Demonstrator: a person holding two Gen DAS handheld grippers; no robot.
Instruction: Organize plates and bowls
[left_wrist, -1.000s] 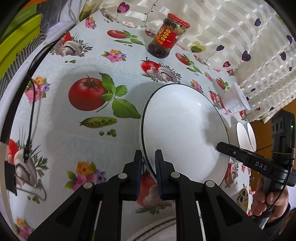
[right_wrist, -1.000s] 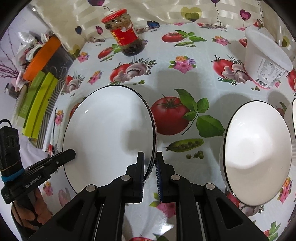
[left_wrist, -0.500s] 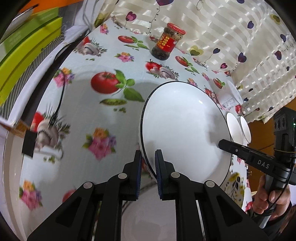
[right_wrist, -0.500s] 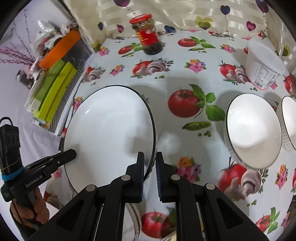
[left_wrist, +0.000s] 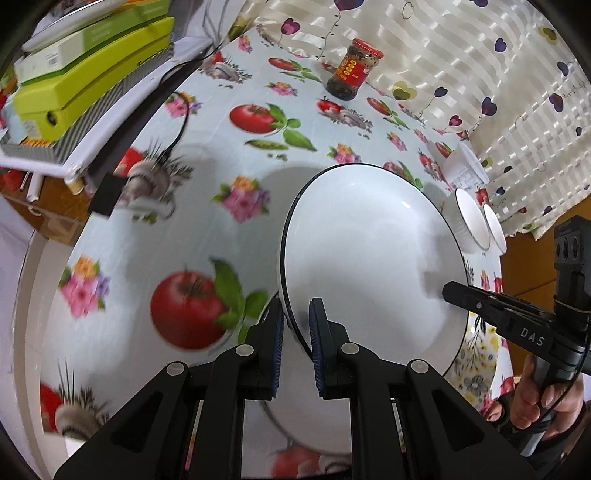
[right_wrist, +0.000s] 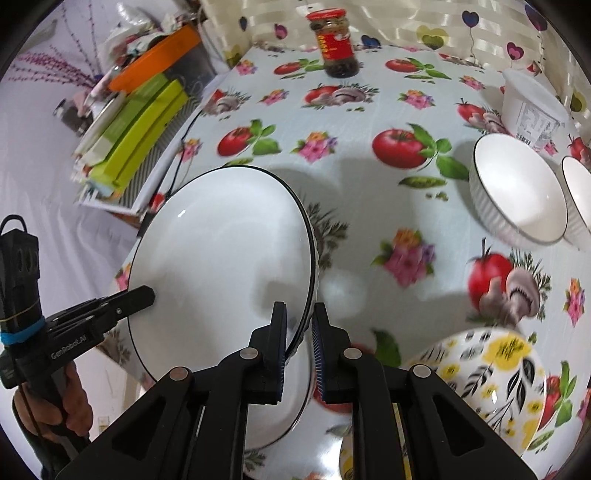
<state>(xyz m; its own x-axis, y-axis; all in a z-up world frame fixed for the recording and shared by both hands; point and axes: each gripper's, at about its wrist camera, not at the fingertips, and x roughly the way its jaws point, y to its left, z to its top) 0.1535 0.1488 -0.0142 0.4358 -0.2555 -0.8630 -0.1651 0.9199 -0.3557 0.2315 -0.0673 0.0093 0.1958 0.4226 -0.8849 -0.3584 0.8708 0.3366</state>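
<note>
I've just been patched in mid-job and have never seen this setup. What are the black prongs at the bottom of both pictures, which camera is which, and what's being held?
There is no robot. A person holds a handheld gripper in each hand, and each carries a fisheye camera looking along its two fingers, the black prongs. One picture comes from the left gripper, the other from the right gripper. Both are shut on opposite rims of one white plate, held above the tablecloth. On the cloth are two white bowls, a flowered bowl, a jar and a white tub.
</note>
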